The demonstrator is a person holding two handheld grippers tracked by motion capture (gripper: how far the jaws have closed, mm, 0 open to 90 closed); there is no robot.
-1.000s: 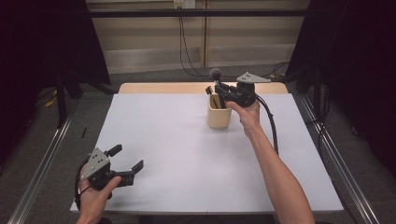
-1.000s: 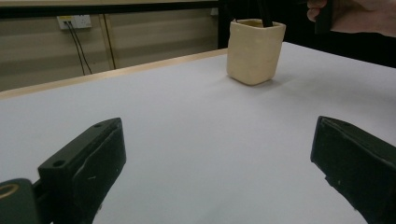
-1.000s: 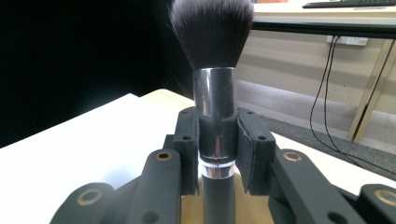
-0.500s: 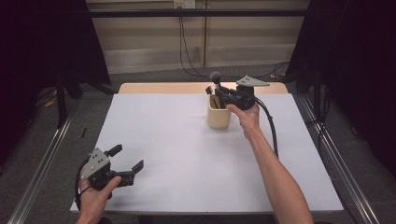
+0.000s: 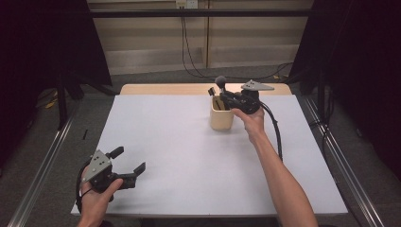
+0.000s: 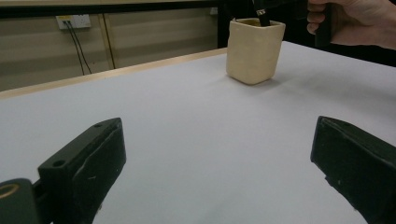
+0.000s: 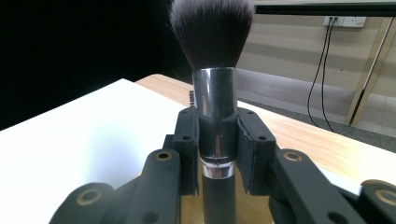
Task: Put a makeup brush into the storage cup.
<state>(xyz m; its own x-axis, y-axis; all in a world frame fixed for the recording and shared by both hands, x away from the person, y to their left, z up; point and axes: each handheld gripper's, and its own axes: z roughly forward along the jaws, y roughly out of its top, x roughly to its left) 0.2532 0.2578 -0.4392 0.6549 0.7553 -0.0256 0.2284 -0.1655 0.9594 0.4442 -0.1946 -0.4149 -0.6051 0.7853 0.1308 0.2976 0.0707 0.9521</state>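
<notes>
Nothing has shifted since the earlier frames. Nearest, the left gripper (image 5: 126,166) rests idle, jaws apart. Farther off, the right gripper (image 7: 218,140) clamps the brush (image 7: 213,88) upright over the cup (image 5: 221,115); lowering and release seemingly remain.

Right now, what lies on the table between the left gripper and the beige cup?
Nothing: in the high view, bare white table runs from the left gripper to the beige cup; the left gripper view agrees.
</notes>
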